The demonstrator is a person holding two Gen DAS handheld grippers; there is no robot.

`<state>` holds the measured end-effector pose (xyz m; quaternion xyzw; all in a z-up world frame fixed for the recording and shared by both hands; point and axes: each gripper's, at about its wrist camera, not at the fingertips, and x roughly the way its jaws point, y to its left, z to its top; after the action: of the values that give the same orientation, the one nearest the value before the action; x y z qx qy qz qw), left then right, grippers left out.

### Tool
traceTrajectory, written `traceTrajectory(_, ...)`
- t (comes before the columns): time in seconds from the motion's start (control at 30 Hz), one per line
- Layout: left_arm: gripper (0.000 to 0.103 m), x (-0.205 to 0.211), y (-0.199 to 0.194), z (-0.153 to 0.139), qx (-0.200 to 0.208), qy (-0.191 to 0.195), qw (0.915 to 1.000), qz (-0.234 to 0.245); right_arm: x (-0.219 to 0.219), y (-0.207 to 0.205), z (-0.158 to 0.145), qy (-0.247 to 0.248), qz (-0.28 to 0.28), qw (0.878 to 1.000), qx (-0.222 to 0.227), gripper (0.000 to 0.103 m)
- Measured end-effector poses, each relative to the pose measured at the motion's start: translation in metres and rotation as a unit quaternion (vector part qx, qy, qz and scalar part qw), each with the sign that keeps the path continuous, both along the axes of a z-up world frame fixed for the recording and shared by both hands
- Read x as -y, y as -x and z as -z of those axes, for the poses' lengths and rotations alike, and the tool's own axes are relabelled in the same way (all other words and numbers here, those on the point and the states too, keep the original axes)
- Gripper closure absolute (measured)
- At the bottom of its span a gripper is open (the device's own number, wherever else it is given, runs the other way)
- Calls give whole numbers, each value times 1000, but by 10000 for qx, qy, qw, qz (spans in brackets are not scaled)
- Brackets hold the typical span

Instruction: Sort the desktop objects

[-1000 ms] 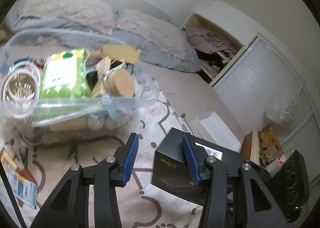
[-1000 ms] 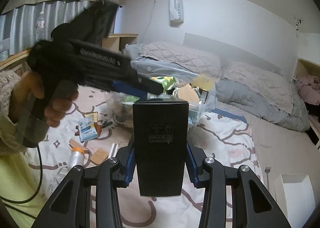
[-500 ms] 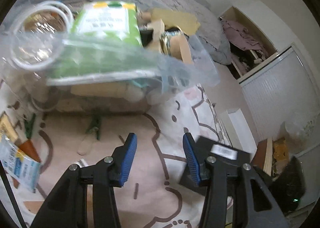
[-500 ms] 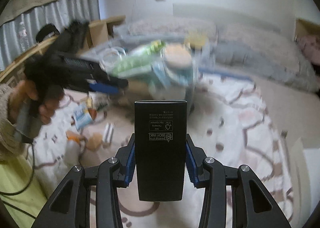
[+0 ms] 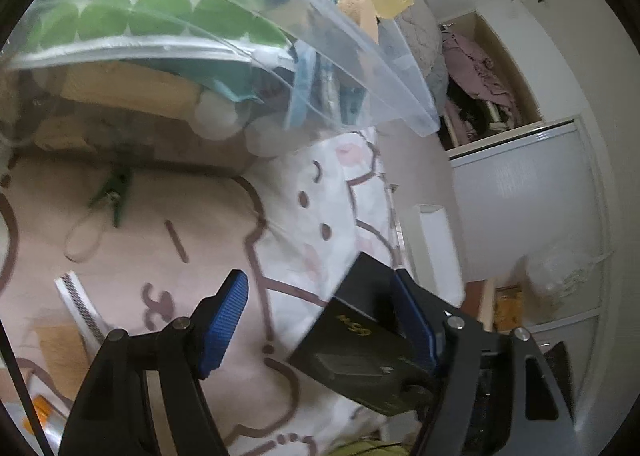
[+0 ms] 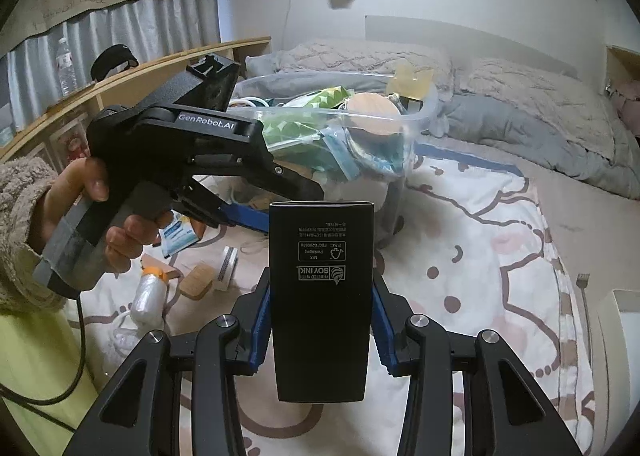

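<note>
My right gripper (image 6: 320, 290) is shut on a tall black box (image 6: 320, 296) with white print, held upright over the patterned blanket. A clear plastic bin (image 6: 416, 111), heaped with a green-patterned pack, a wooden disc and other items, stands just behind it. A hand holds my left gripper (image 6: 244, 215) to the left of the box, pointing down under the bin. In the left wrist view the left gripper (image 5: 320, 280) has its jaws opening; the pads press on nothing. The black box (image 5: 352, 340) shows beside its right finger. The bin (image 5: 360, 67) looms close above.
A green clothespin (image 5: 114, 191) and a white comb-like strip (image 5: 80, 308) lie on the blanket. A blue sachet (image 6: 178, 234), wooden block (image 6: 196, 282) and orange-capped white roll (image 6: 150, 296) lie at left. A white box (image 6: 620, 336) sits right; pillows behind.
My left gripper sank toward the blanket, rolled, came close under the bin, and its jaws spread wider. My right gripper dropped a little, still holding the black box.
</note>
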<state>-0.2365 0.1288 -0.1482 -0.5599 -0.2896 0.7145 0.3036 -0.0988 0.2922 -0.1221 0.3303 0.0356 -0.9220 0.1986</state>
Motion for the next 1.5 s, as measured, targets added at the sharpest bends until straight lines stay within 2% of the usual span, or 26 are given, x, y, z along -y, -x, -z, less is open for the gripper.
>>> traceTrajectory(0.17,30,-13,-9,-20,-90,-414,9986,307,6,-1,-3,-37,-104,9999,-65,59)
traceTrajectory(0.23,31,-15,-14,-31,-271,-293,9988,293,5,-3,-5,-13,-109,9999,-108,59)
traceTrajectory(0.37,31,-11,-19,-44,-389,-405,9981,269,0,-6,-13,180,-70,9997,-174,59)
traceTrajectory(0.67,31,-5,-30,-88,-1225,-532,9902,402,12,-9,-23,-64,-103,9996,-263,59)
traceTrajectory(0.77,31,-7,-36,-104,-1564,-473,9852,511,16,-9,-26,-205,-92,9993,-307,59)
traceTrajectory(0.93,31,-13,-47,-141,-2402,-83,9682,694,19,-12,-46,-284,-40,9976,-629,59)
traceTrajectory(1.07,31,-10,-46,-180,-2869,24,9564,557,23,-6,-77,-294,-7,9948,-977,59)
traceTrajectory(1.2,31,-9,-37,-214,-3193,347,9463,358,30,10,-111,-412,-111,9912,-1251,59)
traceTrajectory(1.3,36,-2,-27,-235,-3471,524,9363,121,37,24,-134,-443,-127,9883,-1456,59)
traceTrajectory(1.37,44,5,-19,-243,-3545,580,9333,-28,41,34,-145,-496,-132,9866,-1552,59)
traceTrajectory(1.47,53,17,-1,-247,-3504,587,9342,-319,46,47,-154,-656,-141,9841,-1644,59)
traceTrajectory(1.5,53,20,3,-247,-3484,558,9349,-389,49,51,-156,-726,-164,9832,-1668,59)
